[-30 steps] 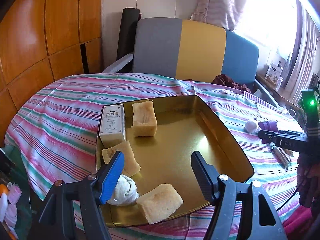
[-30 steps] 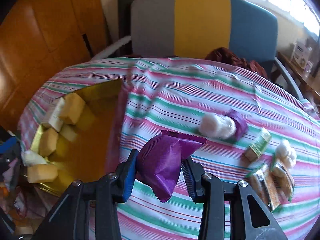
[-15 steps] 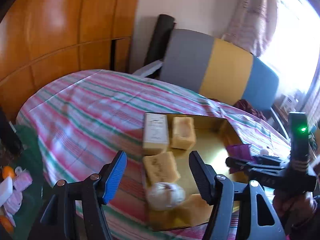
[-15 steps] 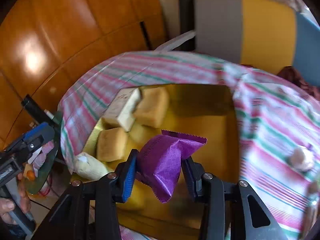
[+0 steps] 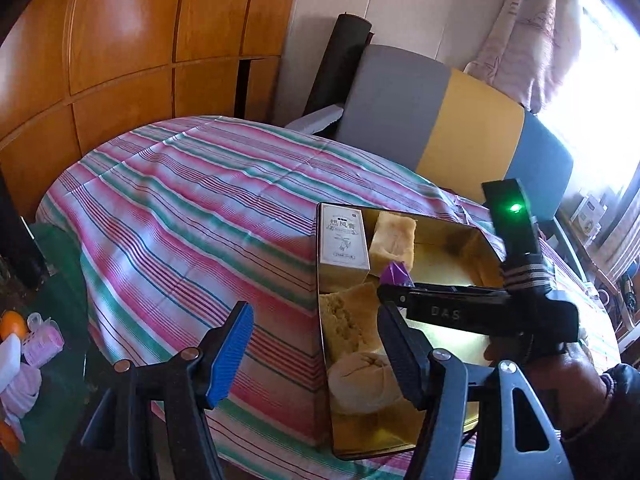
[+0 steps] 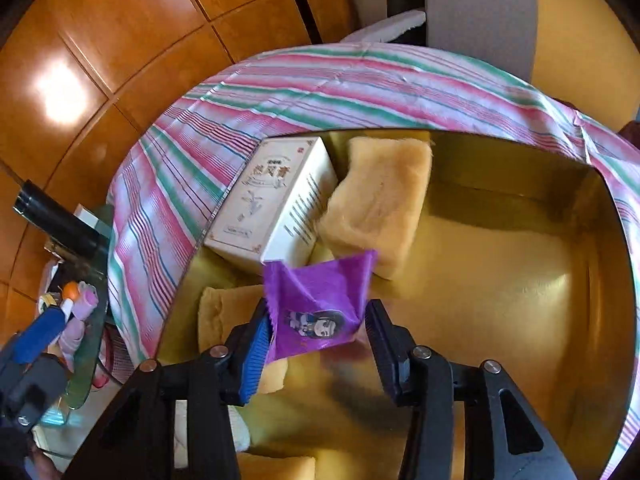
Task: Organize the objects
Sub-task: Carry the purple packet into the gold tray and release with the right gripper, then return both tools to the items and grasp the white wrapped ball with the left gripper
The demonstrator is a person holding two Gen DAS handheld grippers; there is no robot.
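Right gripper (image 6: 316,340) just opening over gold tray (image 6: 600,280), purple packet (image 6: 316,304) loose between jaws, touching the blue pad. Light, crinkly, slippery; best pinched by a sealed edge. Left gripper (image 5: 316,344) open, empty.

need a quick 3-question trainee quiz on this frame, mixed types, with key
1. True or false: the left gripper is shut on something.
2. The purple packet hangs over: A) striped cloth, B) gold tray, C) chair.
3. What lies in the tray beside the far yellow spongy block?
Key: 1 false, it is open and empty. 2 B; it sits between the jaws of the right gripper, which have just been opening. 3 The white box.
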